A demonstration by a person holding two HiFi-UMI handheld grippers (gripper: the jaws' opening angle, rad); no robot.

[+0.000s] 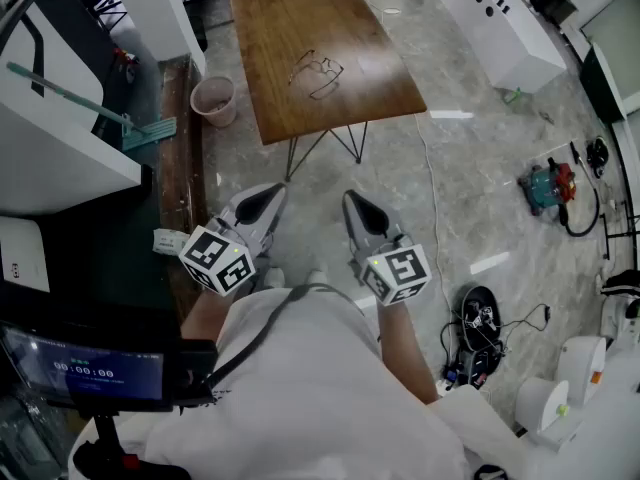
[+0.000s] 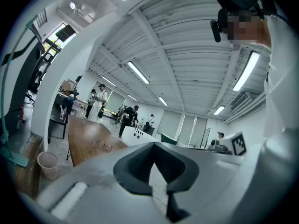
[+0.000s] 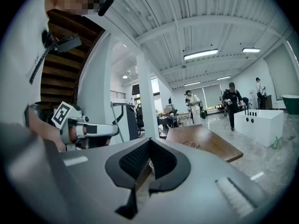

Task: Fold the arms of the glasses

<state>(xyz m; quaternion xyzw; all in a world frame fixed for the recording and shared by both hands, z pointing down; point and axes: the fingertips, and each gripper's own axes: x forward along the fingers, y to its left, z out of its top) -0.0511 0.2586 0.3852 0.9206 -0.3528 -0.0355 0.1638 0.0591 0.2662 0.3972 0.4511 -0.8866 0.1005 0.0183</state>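
Grey polished floor (image 1: pixel 470 208) fills most of the head view, in a wide workshop hall. At the far left a teal mop (image 1: pixel 148 132) leans out from a white unit. Just right of it a pinkish bucket (image 1: pixel 213 100) stands on the floor beside the near left corner of a brown wooden table (image 1: pixel 300 18). The glasses (image 1: pixel 318 73) lie on the tabletop toward its near edge, alone, and their thin wire arms look spread open. Further right stands a long white cabinet (image 1: pixel 500 23), and lower down a teal and red power tool (image 1: pixel 548 185) lies on the floor with a black cable.

Both grippers are held close to the person's body, well apart from the table and pointing toward it. The left gripper (image 1: pixel 268 196) has its jaws pressed together with nothing between them. Its own view shows the closed tips (image 2: pixel 154 144) with the glasses (image 2: pixel 102 145) small on the table beyond. The right gripper (image 1: pixel 356 202) is likewise clenched on nothing. In its own view the tips (image 3: pixel 149 142) meet, and the glasses (image 3: pixel 191 144) rest on the table (image 3: pixel 210 148) ahead. Several people (image 3: pixel 232 101) stand in the background.
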